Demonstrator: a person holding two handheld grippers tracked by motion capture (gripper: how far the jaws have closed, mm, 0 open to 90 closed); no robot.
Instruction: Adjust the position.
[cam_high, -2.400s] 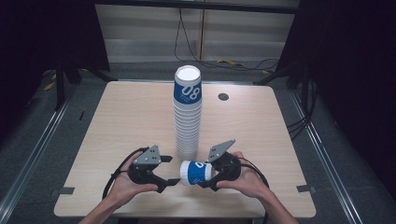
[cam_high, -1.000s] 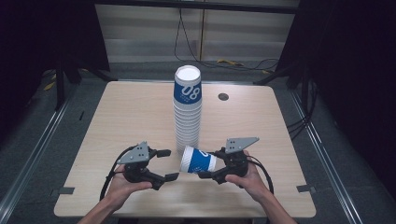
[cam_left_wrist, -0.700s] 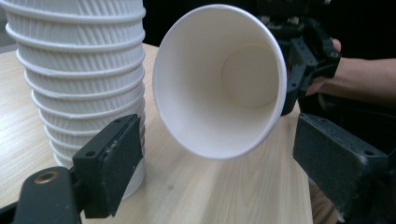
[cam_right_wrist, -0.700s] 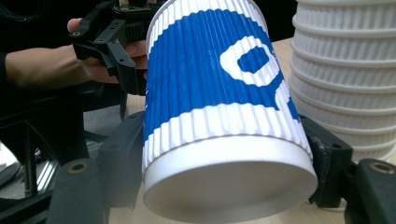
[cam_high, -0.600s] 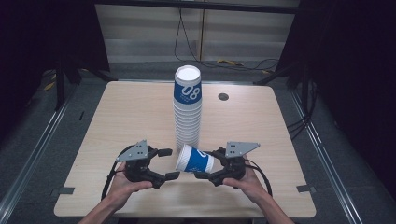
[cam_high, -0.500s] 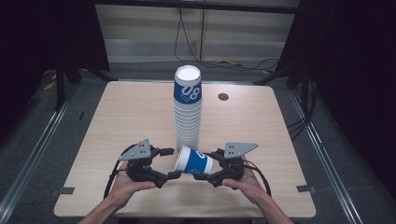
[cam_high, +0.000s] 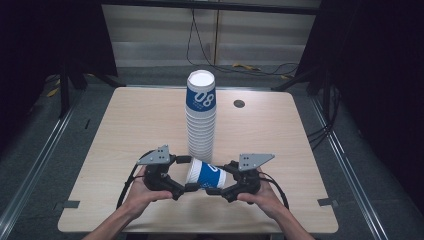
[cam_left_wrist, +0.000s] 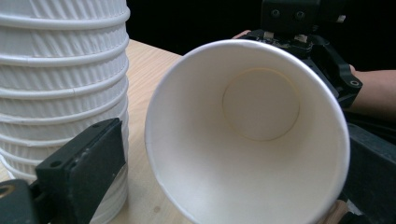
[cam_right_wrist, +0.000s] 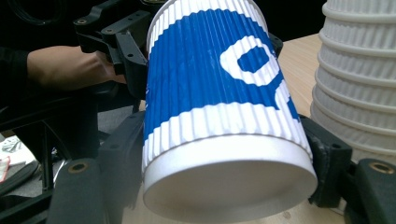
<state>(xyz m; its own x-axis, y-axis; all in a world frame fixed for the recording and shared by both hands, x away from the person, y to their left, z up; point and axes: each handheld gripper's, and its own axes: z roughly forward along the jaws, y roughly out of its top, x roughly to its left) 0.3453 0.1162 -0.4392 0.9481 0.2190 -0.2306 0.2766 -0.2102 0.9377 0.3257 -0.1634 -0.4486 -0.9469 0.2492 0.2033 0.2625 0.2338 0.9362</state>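
A light wooden table (cam_high: 150, 120) with rounded corners stands on a grey floor (cam_high: 45, 135). A small dark round hole (cam_high: 239, 104) sits in its top. Past the table is a pale wall (cam_high: 155, 35) with black cables (cam_high: 200, 40) hanging down. Both sides of the room are dark.

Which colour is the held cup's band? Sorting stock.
Blue, on the ribbed white paper cup; clearest in the right gripper view.

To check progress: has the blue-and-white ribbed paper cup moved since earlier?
Yes. The blue-and-white ribbed paper cup shifted leftward, closer to the tall white cup stack.
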